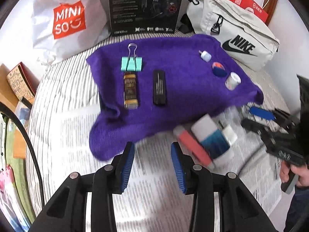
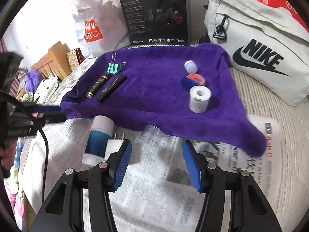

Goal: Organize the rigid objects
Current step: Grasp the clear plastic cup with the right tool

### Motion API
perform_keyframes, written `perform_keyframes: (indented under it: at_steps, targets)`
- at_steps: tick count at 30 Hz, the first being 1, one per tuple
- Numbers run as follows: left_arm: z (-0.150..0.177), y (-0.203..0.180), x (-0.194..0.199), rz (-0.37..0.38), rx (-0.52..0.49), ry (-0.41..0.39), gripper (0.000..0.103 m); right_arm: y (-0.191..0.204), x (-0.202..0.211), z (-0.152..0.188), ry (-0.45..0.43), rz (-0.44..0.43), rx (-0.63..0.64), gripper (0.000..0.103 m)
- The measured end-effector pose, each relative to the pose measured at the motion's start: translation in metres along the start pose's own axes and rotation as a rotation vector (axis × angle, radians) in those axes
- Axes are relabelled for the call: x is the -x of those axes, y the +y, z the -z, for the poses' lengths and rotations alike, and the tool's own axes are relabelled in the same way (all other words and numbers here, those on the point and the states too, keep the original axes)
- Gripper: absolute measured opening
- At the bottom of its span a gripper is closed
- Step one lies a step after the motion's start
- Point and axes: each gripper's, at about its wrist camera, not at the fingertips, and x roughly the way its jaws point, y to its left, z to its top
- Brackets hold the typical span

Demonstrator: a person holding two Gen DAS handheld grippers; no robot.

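Note:
A purple towel (image 1: pixel 183 89) (image 2: pixel 154 89) lies on the bed. On its left part rest a mint binder clip (image 1: pixel 132 63) (image 2: pixel 113 68), a gold-and-black tube (image 1: pixel 131 90) (image 2: pixel 96 86) and a black flat case (image 1: pixel 159 88) (image 2: pixel 112 89). Its right part carries a small white bottle (image 1: pixel 205 55) (image 2: pixel 190 66), a blue-and-orange tape dispenser (image 1: pixel 218 69) (image 2: pixel 194 81) and a white roll (image 1: pixel 232 80) (image 2: pixel 199 98). Off the towel, on newspaper, lie a blue-and-white bottle (image 1: pixel 211 137) (image 2: pixel 99 137), a white plug (image 2: pixel 114 147) and a red bar (image 1: pixel 195 147). My left gripper (image 1: pixel 152 164) stands open over the towel's near edge, holding nothing. My right gripper (image 2: pixel 156 162) is open above the newspaper.
A clear plastic bottle (image 2: pixel 152 133) pokes out from under the towel's near edge. At the back stand a white shopping bag (image 1: pixel 67 19), a black headset box (image 1: pixel 144 7) and a white Nike bag (image 1: pixel 237 36). Newspaper (image 2: pixel 154 183) covers the striped bedding in front.

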Motion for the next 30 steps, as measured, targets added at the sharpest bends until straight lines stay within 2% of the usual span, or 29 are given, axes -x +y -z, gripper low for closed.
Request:
perform_keyframes:
  at_steps: [3,5,9,14,17,23,30]
  targets:
    - [0.013,0.001,-0.003,0.007,0.010,0.013,0.037,0.004,-0.008,-0.004,-0.009,0.030,-0.012,0.055]
    - [0.021,0.004,-0.005,0.013,0.020,0.025,0.037,0.005,-0.013,-0.008,-0.005,0.042,-0.033,0.049]
    - [0.032,0.006,-0.010,0.023,0.029,0.044,0.037,0.007,-0.028,-0.011,0.019,0.057,-0.060,0.046]
    - [0.036,0.006,-0.014,0.032,0.028,0.053,0.037,0.011,-0.038,-0.011,0.025,0.073,-0.070,0.030]
    - [0.035,0.006,-0.016,0.048,0.031,0.051,0.037,0.006,-0.032,-0.006,0.022,0.057,-0.063,0.030]
    - [0.031,0.001,-0.018,0.085,0.050,0.029,0.037,-0.008,-0.003,0.009,0.000,0.087,-0.020,0.030]
    - [0.012,-0.019,-0.023,0.135,0.043,0.018,0.037,-0.027,0.017,0.030,0.017,0.101,-0.032,0.030]
